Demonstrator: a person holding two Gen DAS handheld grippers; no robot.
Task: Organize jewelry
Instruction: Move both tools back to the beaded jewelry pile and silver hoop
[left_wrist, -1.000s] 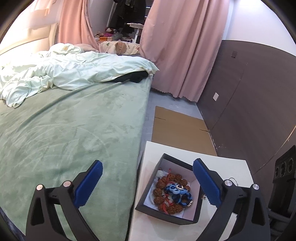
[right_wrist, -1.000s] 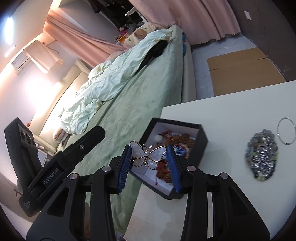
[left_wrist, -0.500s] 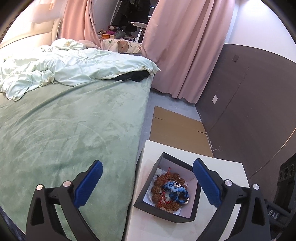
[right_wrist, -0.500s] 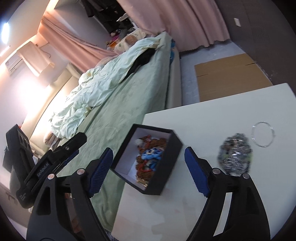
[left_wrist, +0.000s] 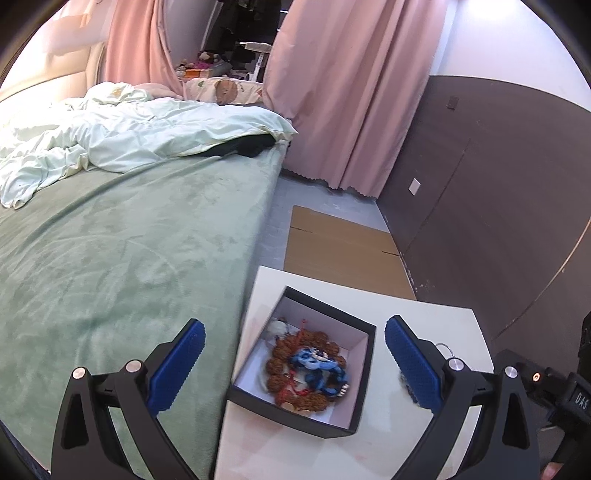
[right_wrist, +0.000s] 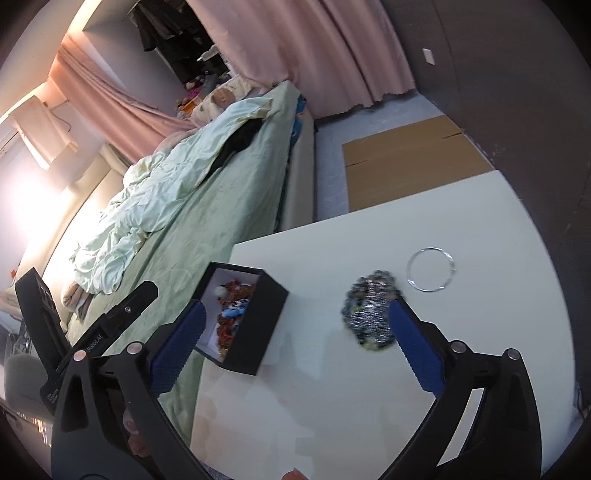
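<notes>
A black jewelry box (left_wrist: 364, 373) with a white inside sits at the left edge of a white table (left_wrist: 424, 317). It holds a brown bead bracelet (left_wrist: 280, 369) and a blue piece (left_wrist: 314, 365). My left gripper (left_wrist: 293, 354) is open and empty above the box. In the right wrist view the box (right_wrist: 255, 325) lies left of a grey beaded bracelet (right_wrist: 369, 314) and a thin silver ring bangle (right_wrist: 430, 269). My right gripper (right_wrist: 295, 332) is open and empty above the table, between box and bracelet.
A green bed (left_wrist: 110, 258) with a rumpled pale duvet (left_wrist: 129, 136) borders the table's left side. Flat cardboard (left_wrist: 340, 247) lies on the floor beyond the table. Pink curtains (left_wrist: 351, 92) and a dark wall panel (left_wrist: 480, 184) stand behind.
My right gripper held a butterfly brooch over the box a second ago, then opened and let it go. It has since swung right toward the beaded bracelet. The left gripper rose slightly.
</notes>
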